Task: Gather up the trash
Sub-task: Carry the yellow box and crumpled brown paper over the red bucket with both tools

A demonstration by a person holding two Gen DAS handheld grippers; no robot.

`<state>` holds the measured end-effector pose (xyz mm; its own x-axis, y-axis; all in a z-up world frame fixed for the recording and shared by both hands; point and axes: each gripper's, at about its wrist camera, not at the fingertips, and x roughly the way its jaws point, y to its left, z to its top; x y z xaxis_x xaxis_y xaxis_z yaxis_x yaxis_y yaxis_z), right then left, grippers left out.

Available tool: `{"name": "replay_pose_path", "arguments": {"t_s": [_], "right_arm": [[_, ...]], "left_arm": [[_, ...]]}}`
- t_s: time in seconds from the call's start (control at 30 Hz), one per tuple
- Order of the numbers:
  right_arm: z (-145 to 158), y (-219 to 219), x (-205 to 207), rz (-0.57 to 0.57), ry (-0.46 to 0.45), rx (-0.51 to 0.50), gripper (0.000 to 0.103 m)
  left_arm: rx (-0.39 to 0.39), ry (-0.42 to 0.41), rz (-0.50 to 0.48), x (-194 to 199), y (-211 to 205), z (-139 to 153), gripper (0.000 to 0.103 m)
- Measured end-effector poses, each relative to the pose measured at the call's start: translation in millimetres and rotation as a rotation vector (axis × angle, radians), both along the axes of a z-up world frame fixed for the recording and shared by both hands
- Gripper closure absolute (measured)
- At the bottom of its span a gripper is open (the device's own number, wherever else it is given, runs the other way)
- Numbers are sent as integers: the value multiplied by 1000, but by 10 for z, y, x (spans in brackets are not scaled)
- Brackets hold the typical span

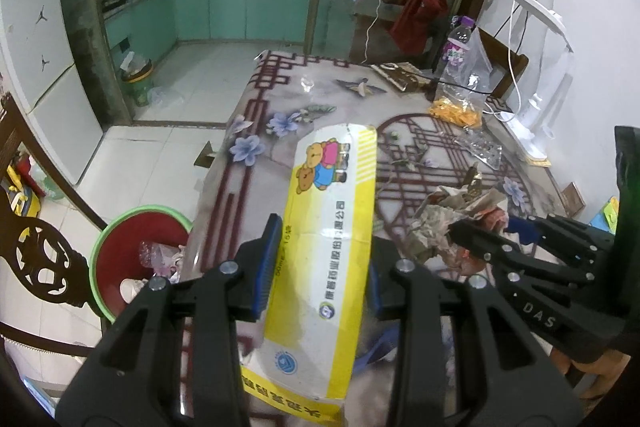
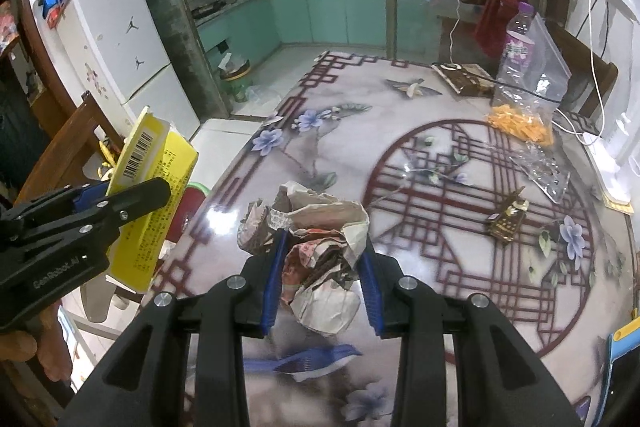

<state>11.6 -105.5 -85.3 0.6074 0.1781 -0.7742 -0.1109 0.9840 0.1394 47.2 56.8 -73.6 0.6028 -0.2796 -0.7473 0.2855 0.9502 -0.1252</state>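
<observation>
Left gripper [image 1: 320, 263] clamps the yellow carton [image 1: 328, 227], right gripper [image 2: 320, 275] the crumpled paper [image 2: 320, 251]; wrappers [image 2: 508, 219] remain right on the tabletop [image 2: 360, 131], bin [image 1: 120, 259] lower left.

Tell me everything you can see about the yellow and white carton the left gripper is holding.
The yellow and white carton is a long, flat cardboard box, white down its broad face with yellow edges, cartoon bears near the far end and printed lettering along it. The right wrist view shows a yellow side covered in fine print and a barcode on its end flap. It looks scuffed and slightly dented. The left gripper clamps it across its width with blue pads, holding it lifted and tilted over the table's left edge, above the red bin.
</observation>
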Motion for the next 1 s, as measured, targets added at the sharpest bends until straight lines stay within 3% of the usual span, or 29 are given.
{"name": "replay_pose_path", "arguments": {"t_s": [0.57, 1.0], "right_arm": [[-59, 750, 115, 14, 28, -10, 70], [-97, 1304, 284, 58, 38, -20, 69]], "left_arm": [[0, 37, 19, 189, 733, -142, 68], [10, 66, 94, 358, 1400, -267, 68]]}}
